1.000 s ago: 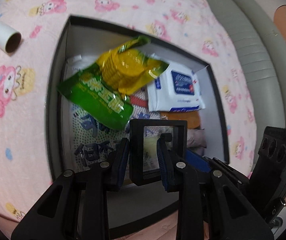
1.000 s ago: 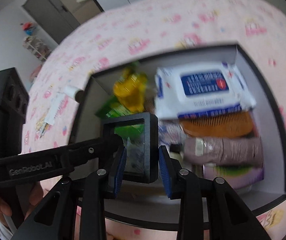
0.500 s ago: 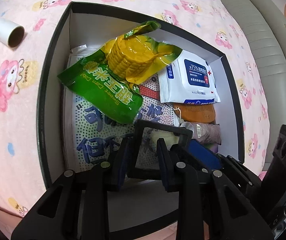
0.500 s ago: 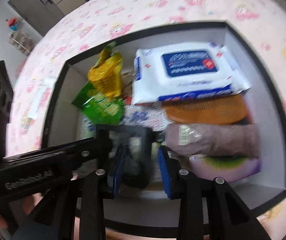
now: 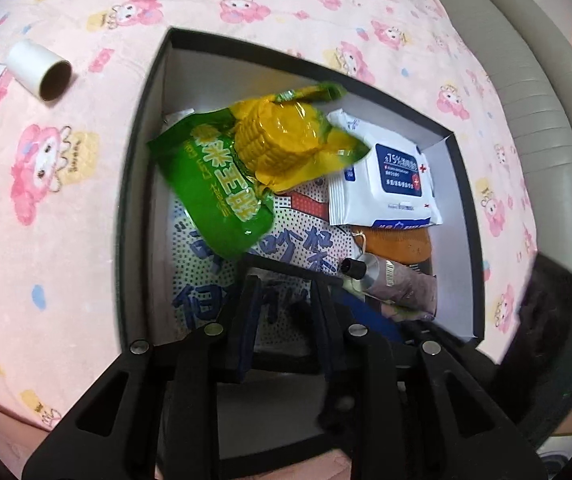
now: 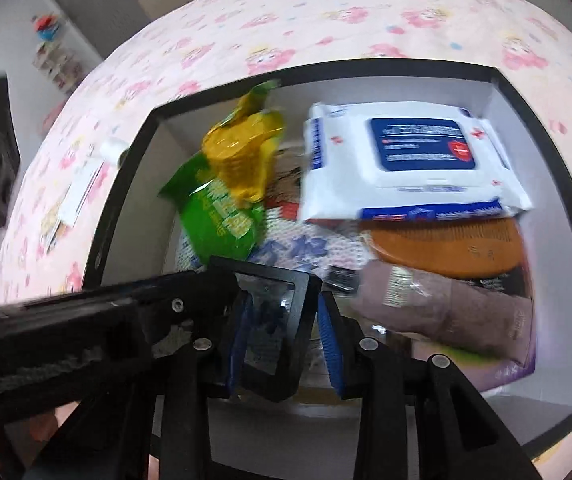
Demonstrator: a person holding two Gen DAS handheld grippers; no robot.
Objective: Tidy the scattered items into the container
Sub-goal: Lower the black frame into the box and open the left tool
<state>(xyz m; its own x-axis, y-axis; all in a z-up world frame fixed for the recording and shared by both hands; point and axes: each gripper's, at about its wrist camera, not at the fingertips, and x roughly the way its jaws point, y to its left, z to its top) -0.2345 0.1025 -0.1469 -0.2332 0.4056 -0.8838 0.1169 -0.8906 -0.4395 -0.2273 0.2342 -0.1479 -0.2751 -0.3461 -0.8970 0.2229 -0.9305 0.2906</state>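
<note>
We hold the frame (image 6: 273, 276) low inside the box (image 5: 141, 140) on the bed (image 5: 45, 240), right fingers (image 6: 328, 340) clamped on it, left fingers (image 5: 247, 320) just tightened, probably to lay it flat.

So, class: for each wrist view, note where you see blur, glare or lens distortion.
Left wrist view: fisheye bends the box rim; glare on the corn packet; the fingers smear. Right wrist view: motion blur softens the comb and the purple pack; dark corners.
</note>
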